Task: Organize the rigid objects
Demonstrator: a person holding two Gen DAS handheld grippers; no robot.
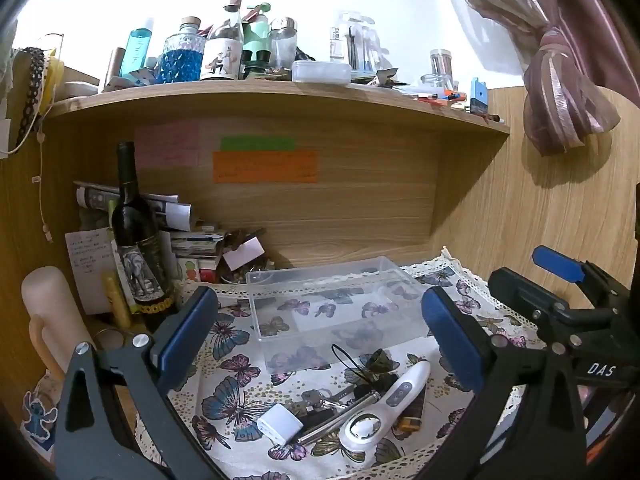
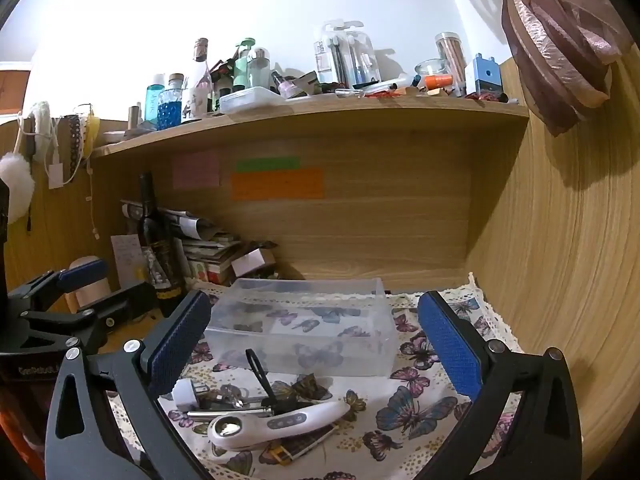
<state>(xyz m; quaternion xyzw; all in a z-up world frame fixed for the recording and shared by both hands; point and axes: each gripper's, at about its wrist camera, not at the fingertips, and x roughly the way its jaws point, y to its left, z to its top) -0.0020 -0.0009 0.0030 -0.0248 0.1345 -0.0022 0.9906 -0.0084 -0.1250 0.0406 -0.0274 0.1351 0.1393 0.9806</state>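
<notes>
Right gripper point(image 1: 560, 276) body reads "DAS"; wine bottle point(image 1: 138, 248) label: elephant.

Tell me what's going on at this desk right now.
A person holds two grippers over a butterfly tablecloth, both open and holding nothing. The left gripper and right gripper hover above a pile of small items: a white handheld magnifier, keys and a white charger plug. The clear plastic bin behind the pile is empty.
</notes>
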